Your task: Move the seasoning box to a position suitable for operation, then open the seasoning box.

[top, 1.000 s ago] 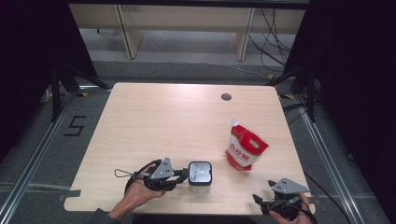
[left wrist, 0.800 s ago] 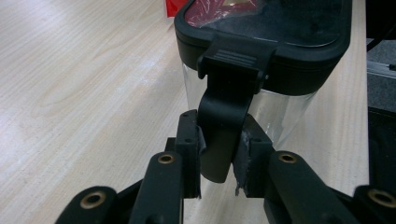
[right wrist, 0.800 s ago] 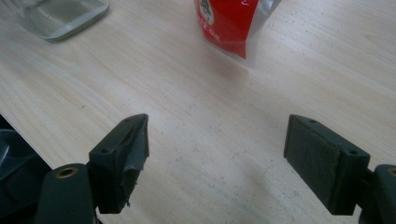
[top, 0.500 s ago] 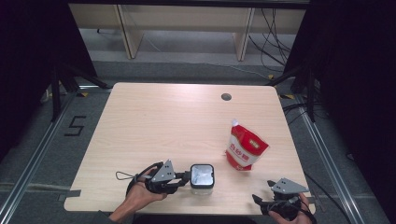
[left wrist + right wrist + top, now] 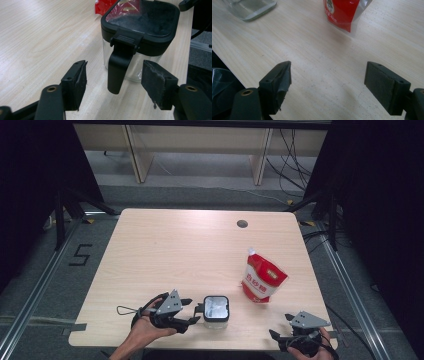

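Note:
A small clear glass jar [image 5: 216, 310] with a black lid stands near the table's front edge. Its black latch [image 5: 120, 67] hangs down the side that faces my left gripper [image 5: 194, 312]. In the left gripper view the jar [image 5: 140, 32] is close ahead, and the latch sits between the jaws of my left gripper [image 5: 113, 85] without touching either pad. Those jaws have just been opening. My right gripper [image 5: 279, 326] rests open at the front right edge, with bare wood between the jaws of the right gripper [image 5: 327, 85].
A red and white pouch [image 5: 262, 279] stands to the right of the jar, ahead of my right gripper as the pouch [image 5: 342, 12]. The wooden table [image 5: 175, 250] has a round cable hole [image 5: 242, 224] at the back. Dark floor and cables surround it.
My left gripper's jaws have spread apart from the jar's latch. The jar has shifted slightly to the right since the earliest frame. The right gripper has not moved.

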The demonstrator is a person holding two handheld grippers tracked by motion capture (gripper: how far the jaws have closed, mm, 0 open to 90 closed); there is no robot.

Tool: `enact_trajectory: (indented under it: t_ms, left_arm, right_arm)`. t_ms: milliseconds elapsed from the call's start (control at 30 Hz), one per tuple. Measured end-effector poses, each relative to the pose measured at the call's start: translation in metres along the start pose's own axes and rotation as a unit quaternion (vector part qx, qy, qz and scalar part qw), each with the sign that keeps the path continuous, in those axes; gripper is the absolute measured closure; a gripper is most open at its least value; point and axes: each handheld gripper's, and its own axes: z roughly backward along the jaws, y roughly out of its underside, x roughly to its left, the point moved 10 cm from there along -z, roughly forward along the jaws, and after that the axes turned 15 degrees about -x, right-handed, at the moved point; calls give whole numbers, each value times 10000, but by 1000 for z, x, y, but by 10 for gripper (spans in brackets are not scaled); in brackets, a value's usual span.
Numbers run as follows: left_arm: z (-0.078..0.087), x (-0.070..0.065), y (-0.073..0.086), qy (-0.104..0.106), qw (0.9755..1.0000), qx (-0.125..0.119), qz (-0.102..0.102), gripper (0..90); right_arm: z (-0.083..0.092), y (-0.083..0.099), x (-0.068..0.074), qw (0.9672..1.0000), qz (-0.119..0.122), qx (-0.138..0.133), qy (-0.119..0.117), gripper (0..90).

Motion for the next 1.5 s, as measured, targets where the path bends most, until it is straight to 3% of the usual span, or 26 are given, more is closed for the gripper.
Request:
enact_trajectory:
  t_ms: [67,133,167,200,233,267,300,367,400,433,467,633,700,767,867,900,933,967,1000,1133,1167,1367,1400,1433,1467,1500]
  left_arm:
    - [4,-4,0,-176,9994,-12,304,342]
    - [7,-3,0,-181,9996,44,212,336]
    - [7,-16,1,-219,9957,-30,894,334]
    - [7,-16,1,-219,9957,-30,894,332]
    - [9,-5,-2,-116,9998,-34,165,330]
    - [9,-5,-2,-116,9998,-34,165,334]
    - [13,-1,-4,-93,9998,8,-162,341]
    - [12,-1,-7,-31,9997,-86,-218,350]
    - [15,-5,-8,-173,9997,-95,115,364]
    - [15,-5,-8,-173,9997,-95,115,377]
    - [16,-10,-11,-223,9989,-181,377,396]
    - [20,-6,-21,-414,9968,-501,467,557]
    - [24,-4,-27,-486,9953,-626,553,670]
    - [27,1,-30,-503,9958,-654,403,733]
    - [27,2,-33,-527,9955,-693,384,794]
    - [25,-1,-36,-552,9941,-744,565,841]
    - [25,-1,-36,-552,9941,-744,565,859]
    - [23,3,-39,-449,9956,-793,215,874]
    - [21,-1,-39,-550,9942,-778,498,874]
    - [10,-4,-43,-371,9947,-860,435,891]
    - [7,-15,-42,-514,9887,-858,1118,891]
    - [1,-16,-41,-561,9884,-820,1146,891]
    - [-1,-17,-41,-524,9882,-834,1172,891]
    - [-3,-17,-40,-477,9894,-806,1111,891]
    - [-4,-18,-39,-518,9887,-779,1169,891]
    - [-4,-18,-39,-518,9887,-779,1169,891]
  right_arm:
    - [1,1,3,9999,-130,43,0,225]
    - [0,1,2,10000,-82,25,-39,225]
    - [0,0,3,9999,-94,18,-41,225]
    - [-1,0,3,10000,-77,10,-45,225]
    - [-1,0,4,10000,-68,15,-41,225]
    - [-1,0,4,10000,-29,0,-51,225]
    - [-1,0,5,9999,-96,26,-59,227]
    - [-1,0,5,9999,-93,29,-72,233]
    - [-1,1,7,9997,-201,57,-85,239]
    - [-1,0,7,9998,-180,35,-112,239]
    - [-1,0,6,9999,-110,30,-120,239]
    - [-1,-2,9,9998,-68,-15,-169,229]
    - [-2,-4,8,9998,1,-98,-149,225]
    - [-1,-5,8,9999,-45,-123,-111,223]
    - [-1,-5,8,9998,-88,-128,-90,223]
    - [-1,-5,10,9998,-109,-128,-105,232]
    - [-2,-5,9,9998,-50,-139,-128,235]
    - [-2,-5,9,9998,-16,-124,-131,235]
    - [-2,-5,9,9998,-16,-124,-131,235]
    - [-1,-5,11,9999,-20,-101,-139,238]
    - [-2,-6,11,9998,-7,-130,-133,239]
    - [-2,-9,15,9996,-60,-192,-221,247]
    - [-2,-10,20,9990,-211,-243,-319,273]
    - [-3,-16,25,9979,-104,-413,-478,324]
    - [-2,-18,29,9977,-158,-430,-493,342]
    - [-3,-21,30,9973,-28,-511,-530,371]
